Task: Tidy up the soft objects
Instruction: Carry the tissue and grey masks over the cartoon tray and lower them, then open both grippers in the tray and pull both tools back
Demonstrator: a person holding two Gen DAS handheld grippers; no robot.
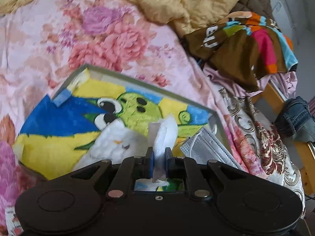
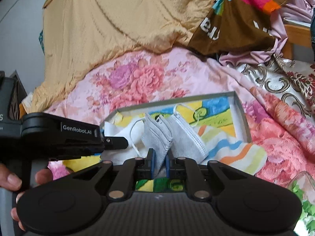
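A shallow grey tray (image 1: 137, 77) with a yellow, blue and green cartoon picture on its floor lies on a pink floral bedspread. My left gripper (image 1: 159, 155) is shut on a white gauze strip (image 1: 163, 135) and holds it over the tray, above a white fluffy toy (image 1: 116, 145). A grey face mask (image 1: 208, 147) lies at the tray's right end. My right gripper (image 2: 159, 158) is shut on a grey face mask (image 2: 155, 135) over the tray (image 2: 242, 116). A second mask (image 2: 187, 137) and a striped towel (image 2: 232, 153) lie beside it. The left gripper (image 2: 116, 142) shows at the left.
A tan quilt (image 2: 118, 19) is piled at the back. A brown multicoloured cloth (image 1: 246, 47) and a patterned cream cloth (image 1: 259, 137) lie right of the tray. Jeans (image 1: 297, 118) hang on a wooden frame (image 1: 275, 98). A clear bag with green bits (image 2: 303, 196) sits at lower right.
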